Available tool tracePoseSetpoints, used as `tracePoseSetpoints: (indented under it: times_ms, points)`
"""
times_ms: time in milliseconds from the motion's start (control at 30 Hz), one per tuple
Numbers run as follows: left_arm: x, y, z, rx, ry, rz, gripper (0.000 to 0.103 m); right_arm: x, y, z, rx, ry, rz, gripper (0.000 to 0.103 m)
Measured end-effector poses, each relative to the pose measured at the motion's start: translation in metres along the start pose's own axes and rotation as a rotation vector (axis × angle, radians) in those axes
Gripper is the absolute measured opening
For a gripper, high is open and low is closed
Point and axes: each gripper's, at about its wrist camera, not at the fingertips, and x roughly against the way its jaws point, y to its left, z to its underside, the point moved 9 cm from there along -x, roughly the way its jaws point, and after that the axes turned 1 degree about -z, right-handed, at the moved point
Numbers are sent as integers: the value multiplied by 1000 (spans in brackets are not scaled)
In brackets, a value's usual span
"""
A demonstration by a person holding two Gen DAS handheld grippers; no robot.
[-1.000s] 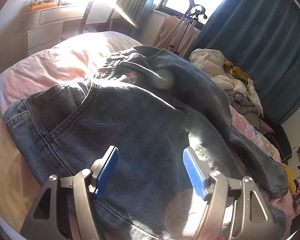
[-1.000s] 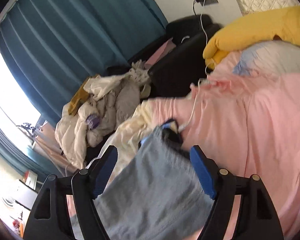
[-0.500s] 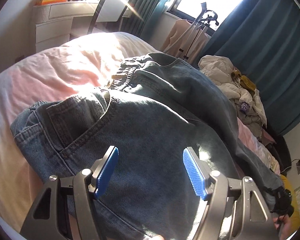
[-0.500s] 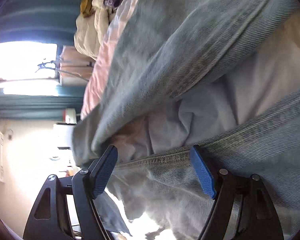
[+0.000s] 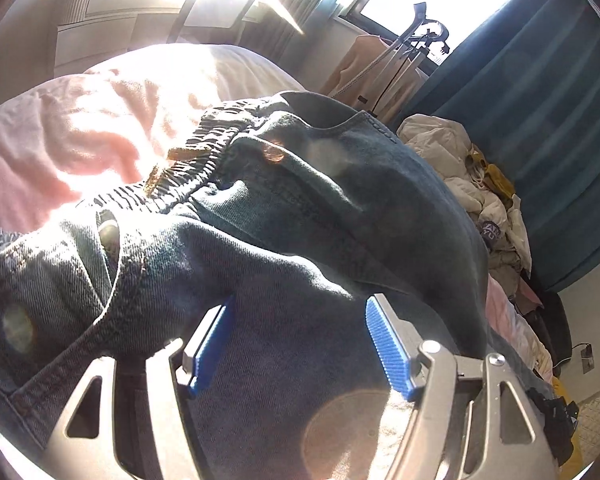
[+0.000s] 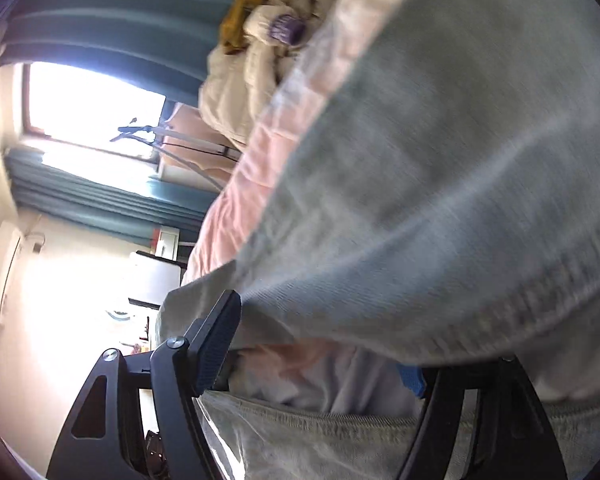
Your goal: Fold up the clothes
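Dark blue jeans (image 5: pixel 340 208) lie bunched on the pink bedcover (image 5: pixel 100 128), with the elastic waistband (image 5: pixel 188 168) at the far side. My left gripper (image 5: pixel 300 304) hovers low over the seat of the jeans. It is open, and a denim fold laps over the tip of one of its blue pads (image 5: pixel 212 344). In the right wrist view a pale denim leg (image 6: pixel 440 184) fills the frame. My right gripper (image 6: pixel 308 308) has its jaws closing, with a hemmed denim edge (image 6: pixel 320 420) and cloth between them. The leg drapes over the right finger and hides most of it.
A heap of pale clothes (image 5: pixel 472 184) lies at the bed's far right edge, below teal curtains (image 5: pixel 540 100). A garment stand (image 5: pixel 412 40) is by the bright window, and a white dresser (image 5: pixel 100 20) is at the back left. The heap (image 6: pixel 252 60) also shows in the right wrist view.
My left gripper has moved in closer to the waistband, and a denim fold now covers one pad's tip. The right view swung from the pillow end onto the denim, which now drapes one finger.
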Motion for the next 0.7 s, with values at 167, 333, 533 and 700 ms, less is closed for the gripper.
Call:
tracePoseSetpoints:
  times_ms: [167, 333, 533, 700]
  points:
    - [5, -6, -6, 10, -27, 41, 69, -11, -4, 1, 32, 10, 64, 45]
    - [7, -6, -6, 11, -26, 54, 69, 11, 9, 8, 62, 28, 78, 36]
    - [22, -8, -8, 31, -44, 86, 69, 40, 15, 20, 93, 29, 80, 15]
    - [37, -8, -7, 25, -59, 100, 69, 66, 30, 19, 152, 5, 82, 11]
